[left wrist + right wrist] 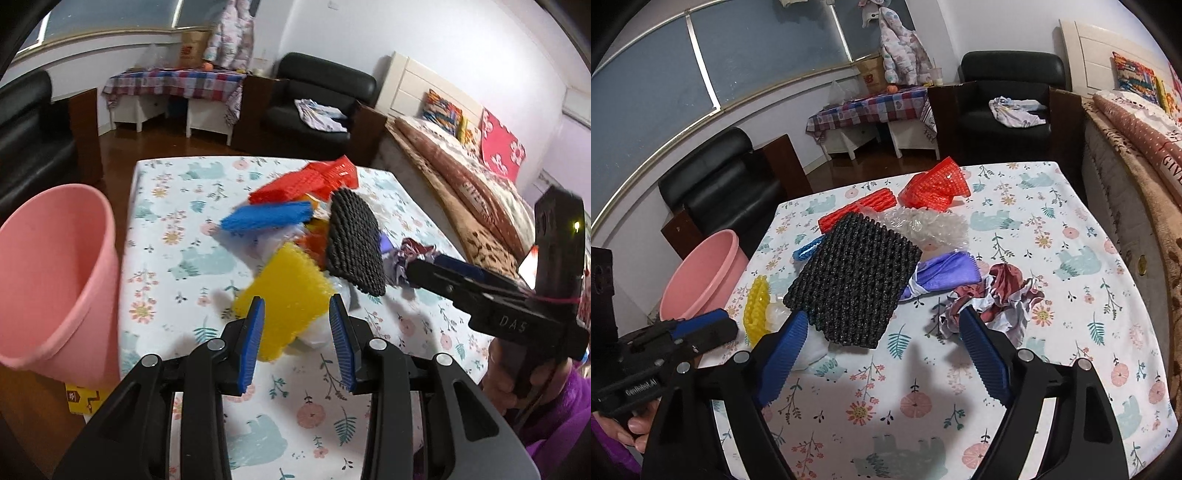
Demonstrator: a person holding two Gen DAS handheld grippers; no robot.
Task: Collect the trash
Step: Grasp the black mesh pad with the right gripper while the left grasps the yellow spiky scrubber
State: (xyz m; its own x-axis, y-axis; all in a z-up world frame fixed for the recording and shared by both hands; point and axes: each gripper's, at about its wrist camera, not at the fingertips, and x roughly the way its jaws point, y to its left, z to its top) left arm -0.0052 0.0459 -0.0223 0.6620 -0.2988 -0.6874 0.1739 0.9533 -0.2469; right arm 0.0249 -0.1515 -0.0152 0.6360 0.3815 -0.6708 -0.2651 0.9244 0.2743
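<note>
Trash lies heaped on the flower-print table (1071,332): a black foam net (853,284), a yellow net (288,291), a blue net (266,216), a red net (857,214), red mesh (938,184), clear plastic (923,225), a purple wrapper (942,273) and crumpled paper (997,295). My left gripper (296,299) is open just above the yellow net, and its pads stand clear of it. My right gripper (882,317) is open wide over the black net's near edge, with the crumpled paper beside its right finger. A pink bin (55,277) stands off the table's left edge.
A yellow box (81,398) lies on the floor under the bin. Black armchairs (1004,96) stand behind the table and a bed (480,192) runs along its right side. A person's hand (517,376) in a purple sleeve holds the right gripper.
</note>
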